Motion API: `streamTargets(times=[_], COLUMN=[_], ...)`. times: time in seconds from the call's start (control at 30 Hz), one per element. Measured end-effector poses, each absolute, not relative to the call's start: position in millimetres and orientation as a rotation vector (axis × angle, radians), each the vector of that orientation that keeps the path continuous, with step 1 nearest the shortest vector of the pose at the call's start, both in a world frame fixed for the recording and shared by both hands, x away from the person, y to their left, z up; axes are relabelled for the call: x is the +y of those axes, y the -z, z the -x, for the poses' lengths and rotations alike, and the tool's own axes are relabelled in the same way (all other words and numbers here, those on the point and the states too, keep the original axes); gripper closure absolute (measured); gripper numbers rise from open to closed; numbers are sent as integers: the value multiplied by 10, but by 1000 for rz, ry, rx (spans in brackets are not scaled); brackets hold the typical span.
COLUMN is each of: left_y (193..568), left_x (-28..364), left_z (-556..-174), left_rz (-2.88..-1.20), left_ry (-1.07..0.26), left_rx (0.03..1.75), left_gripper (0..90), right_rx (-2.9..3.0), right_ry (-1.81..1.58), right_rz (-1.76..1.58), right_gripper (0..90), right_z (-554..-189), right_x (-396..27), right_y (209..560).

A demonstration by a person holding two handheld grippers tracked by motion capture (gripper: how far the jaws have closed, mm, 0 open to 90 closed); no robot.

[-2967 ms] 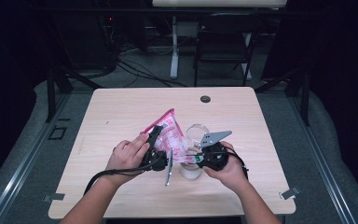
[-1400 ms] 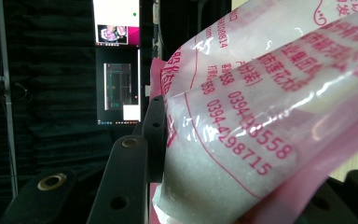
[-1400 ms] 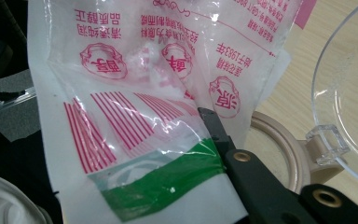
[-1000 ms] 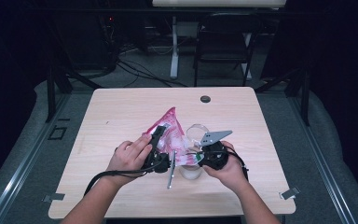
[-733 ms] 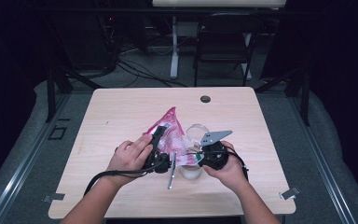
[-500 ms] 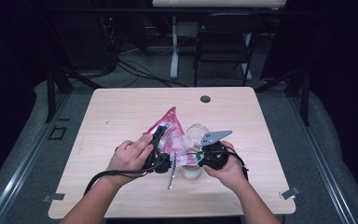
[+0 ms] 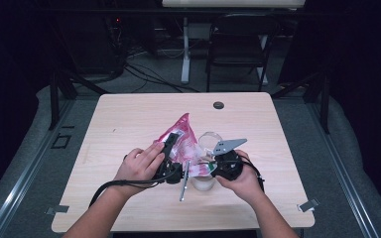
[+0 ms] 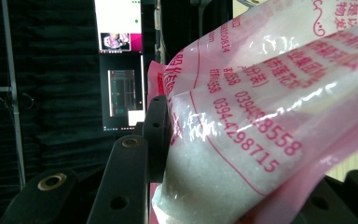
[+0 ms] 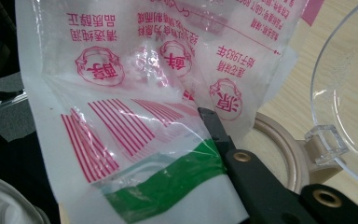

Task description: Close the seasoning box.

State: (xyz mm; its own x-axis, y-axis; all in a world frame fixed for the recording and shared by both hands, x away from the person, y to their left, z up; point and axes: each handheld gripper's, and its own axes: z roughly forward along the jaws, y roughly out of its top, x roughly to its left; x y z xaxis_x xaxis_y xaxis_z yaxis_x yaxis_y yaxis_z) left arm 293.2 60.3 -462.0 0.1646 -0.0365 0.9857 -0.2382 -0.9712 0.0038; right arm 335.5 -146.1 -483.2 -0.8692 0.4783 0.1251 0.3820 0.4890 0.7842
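Nothing moved: both grippers still clamp pink printed bag, white granules inside, over jar.

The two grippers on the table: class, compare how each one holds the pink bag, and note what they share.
The left gripper clamps the bulging, grain-filled part of the pink bag with jaws partly apart, while the right gripper pinches a flat, thin edge with jaws fully closed. The right gripper carries a grey three-cornered plate; the left gripper in the high view shows none. Both grip the same bag.

Dark studio lab: black curtains, monitor.
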Motion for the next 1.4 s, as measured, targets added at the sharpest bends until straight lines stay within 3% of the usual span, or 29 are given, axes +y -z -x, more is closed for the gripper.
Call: streamTargets(times=[1.4], left_y=[4559], left_x=[526], left_z=[-2974], left_rz=[-2301], left_ry=[-1898], left_rx=[-315], left_gripper=[671], right_rx=[2640], right_ry=[-1317], right_rz=[-754], right_gripper=[900], right_z=[-3361], right_x=[-1463], right_y=[4857])
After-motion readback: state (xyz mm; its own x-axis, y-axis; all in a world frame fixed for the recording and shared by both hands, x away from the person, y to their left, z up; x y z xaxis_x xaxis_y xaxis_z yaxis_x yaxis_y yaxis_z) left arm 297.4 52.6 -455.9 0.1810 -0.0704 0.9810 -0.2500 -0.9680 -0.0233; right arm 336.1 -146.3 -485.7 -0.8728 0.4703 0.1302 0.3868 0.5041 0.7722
